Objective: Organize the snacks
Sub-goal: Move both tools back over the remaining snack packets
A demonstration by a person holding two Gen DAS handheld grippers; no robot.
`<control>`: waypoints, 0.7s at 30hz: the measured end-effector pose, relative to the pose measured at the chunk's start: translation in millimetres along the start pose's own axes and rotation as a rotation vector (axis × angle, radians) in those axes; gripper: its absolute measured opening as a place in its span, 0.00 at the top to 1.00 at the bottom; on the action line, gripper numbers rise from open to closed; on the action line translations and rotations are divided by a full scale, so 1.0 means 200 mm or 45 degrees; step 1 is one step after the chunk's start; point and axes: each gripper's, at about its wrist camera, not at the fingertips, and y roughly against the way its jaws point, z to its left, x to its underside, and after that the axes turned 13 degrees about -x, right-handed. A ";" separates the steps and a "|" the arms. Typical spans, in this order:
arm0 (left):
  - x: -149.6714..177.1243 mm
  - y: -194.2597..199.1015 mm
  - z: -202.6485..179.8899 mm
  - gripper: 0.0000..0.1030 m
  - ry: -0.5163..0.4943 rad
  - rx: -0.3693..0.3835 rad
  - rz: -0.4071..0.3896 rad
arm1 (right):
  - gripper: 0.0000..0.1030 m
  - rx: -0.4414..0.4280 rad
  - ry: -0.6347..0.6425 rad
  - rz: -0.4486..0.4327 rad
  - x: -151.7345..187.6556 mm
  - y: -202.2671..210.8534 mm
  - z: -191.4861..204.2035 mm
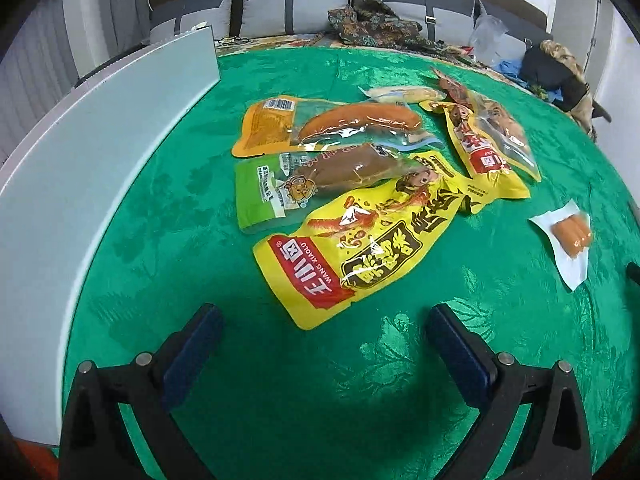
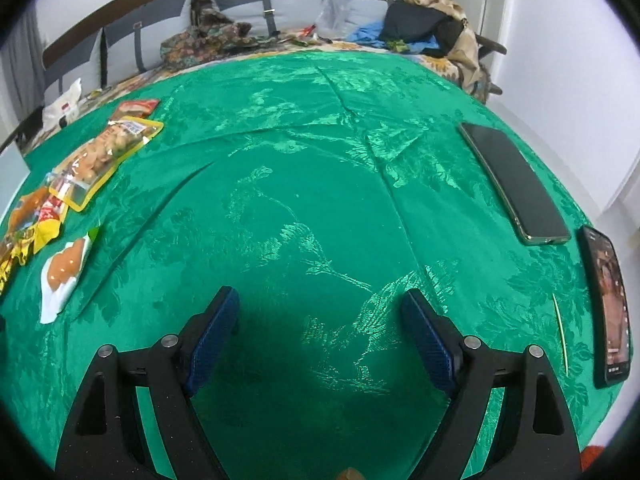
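Note:
Several snack packs lie in a loose pile on the green tablecloth (image 1: 160,240). Nearest my left gripper (image 1: 324,320) is a large yellow pack (image 1: 360,248). Behind it lie a green pack (image 1: 288,188), an orange sausage pack (image 1: 320,124) and a second yellow pack (image 1: 480,148). A small white pack with orange sausages (image 1: 568,240) lies apart at the right. My left gripper is open, just short of the large yellow pack. My right gripper (image 2: 320,308) is open over bare cloth. The small white pack (image 2: 66,272) and a nut pack (image 2: 104,156) sit to its left.
A pale grey-white board (image 1: 100,152) stands along the table's left edge. Two phones (image 2: 516,184) (image 2: 608,304) and a thin green stick (image 2: 560,332) lie at the right of the table. A sofa with cushions (image 1: 280,4), clothes and bags runs behind the table.

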 end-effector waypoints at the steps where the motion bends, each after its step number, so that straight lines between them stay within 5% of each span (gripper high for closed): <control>1: 0.00 0.00 0.00 0.00 -0.001 0.000 -0.002 | 0.16 -0.006 -0.001 -0.001 0.01 0.01 0.00; 21: 0.00 -0.01 0.00 0.00 -0.002 0.006 -0.018 | 0.14 -0.009 0.005 0.004 0.03 0.01 -0.01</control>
